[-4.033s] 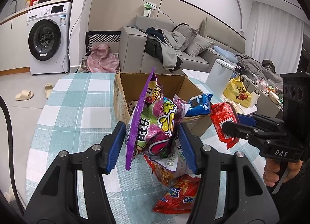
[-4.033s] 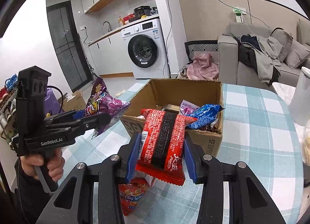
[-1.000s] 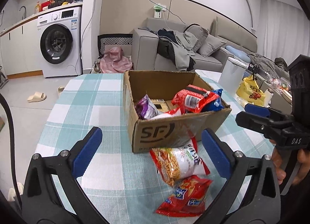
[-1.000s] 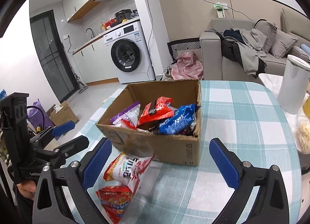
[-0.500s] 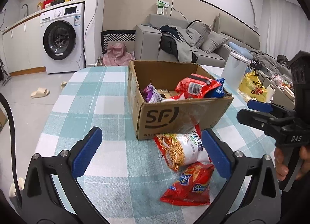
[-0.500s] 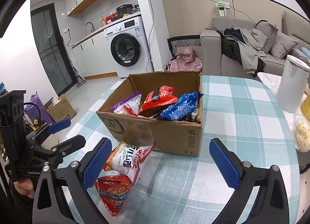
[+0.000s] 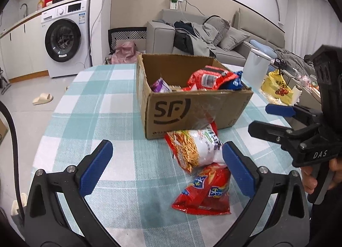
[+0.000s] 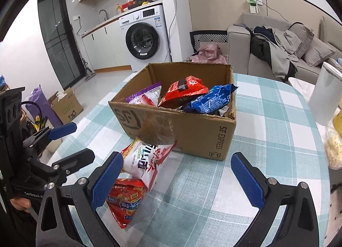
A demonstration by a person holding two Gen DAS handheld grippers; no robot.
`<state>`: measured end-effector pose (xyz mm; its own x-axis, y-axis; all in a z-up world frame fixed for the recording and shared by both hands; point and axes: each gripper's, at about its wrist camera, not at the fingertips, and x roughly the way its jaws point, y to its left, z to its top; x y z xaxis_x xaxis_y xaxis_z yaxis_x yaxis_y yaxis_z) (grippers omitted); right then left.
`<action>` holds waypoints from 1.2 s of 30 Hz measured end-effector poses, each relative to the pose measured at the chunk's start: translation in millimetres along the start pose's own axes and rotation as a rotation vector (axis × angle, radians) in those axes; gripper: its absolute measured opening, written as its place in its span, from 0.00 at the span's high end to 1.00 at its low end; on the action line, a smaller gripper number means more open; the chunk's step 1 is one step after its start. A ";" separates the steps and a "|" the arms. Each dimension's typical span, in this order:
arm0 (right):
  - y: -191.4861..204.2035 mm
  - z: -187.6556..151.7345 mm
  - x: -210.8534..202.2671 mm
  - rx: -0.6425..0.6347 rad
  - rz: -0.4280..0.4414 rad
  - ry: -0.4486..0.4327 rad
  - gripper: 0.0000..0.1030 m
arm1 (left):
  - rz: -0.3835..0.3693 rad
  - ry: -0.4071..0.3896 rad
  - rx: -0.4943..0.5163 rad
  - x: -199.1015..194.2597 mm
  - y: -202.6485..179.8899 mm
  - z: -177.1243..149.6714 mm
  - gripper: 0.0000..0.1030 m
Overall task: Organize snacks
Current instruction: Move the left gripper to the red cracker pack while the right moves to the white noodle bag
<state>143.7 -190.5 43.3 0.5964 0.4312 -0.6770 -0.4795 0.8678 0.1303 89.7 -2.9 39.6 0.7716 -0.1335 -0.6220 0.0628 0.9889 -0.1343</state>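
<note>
A cardboard box (image 7: 192, 110) (image 8: 192, 131) stands on the checked table (image 7: 102, 105) and holds a purple bag (image 7: 160, 85), a red bag (image 8: 183, 90) and a blue bag (image 8: 209, 99). A white-and-red noodle snack bag (image 7: 194, 146) (image 8: 147, 159) lies against the box's front. A red chip bag (image 7: 205, 189) (image 8: 126, 200) lies in front of that. My left gripper (image 7: 166, 167) is open and empty above the table, just left of the two loose bags. My right gripper (image 8: 177, 180) is open and empty, its left finger beside the loose bags.
A white cylinder container (image 7: 255, 69) (image 8: 327, 95) and a yellow bag (image 7: 277, 88) stand at the table's right. Beyond the table are a grey sofa (image 7: 192, 35), a washing machine (image 7: 64, 39) and a floor box (image 8: 66, 105).
Both grippers held a bag four seconds ago; those bags now lie in the box. Over the last second both open grippers have drawn back and dropped toward the loose bags.
</note>
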 end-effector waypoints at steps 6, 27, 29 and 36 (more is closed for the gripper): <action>2.9 -4.5 9.0 -0.020 -0.005 0.039 0.00 | -0.007 0.027 0.030 7.3 -9.0 -8.7 0.01; -14.7 -9.0 23.3 -0.018 -0.015 0.117 0.00 | -0.068 0.099 0.130 20.1 -34.7 -24.1 0.01; -13.6 -9.5 24.1 -0.022 -0.013 0.120 0.00 | -0.057 0.114 0.141 25.0 -37.8 -27.3 0.01; -11.4 -11.5 29.5 -0.030 -0.010 0.136 0.00 | -0.056 0.189 0.143 45.8 -40.3 -37.8 0.01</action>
<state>159.3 -190.5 13.5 0.5093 0.3837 -0.7703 -0.4945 0.8631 0.1029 98.7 -51.2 -12.6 0.6331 -0.1852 -0.7516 0.2015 0.9769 -0.0710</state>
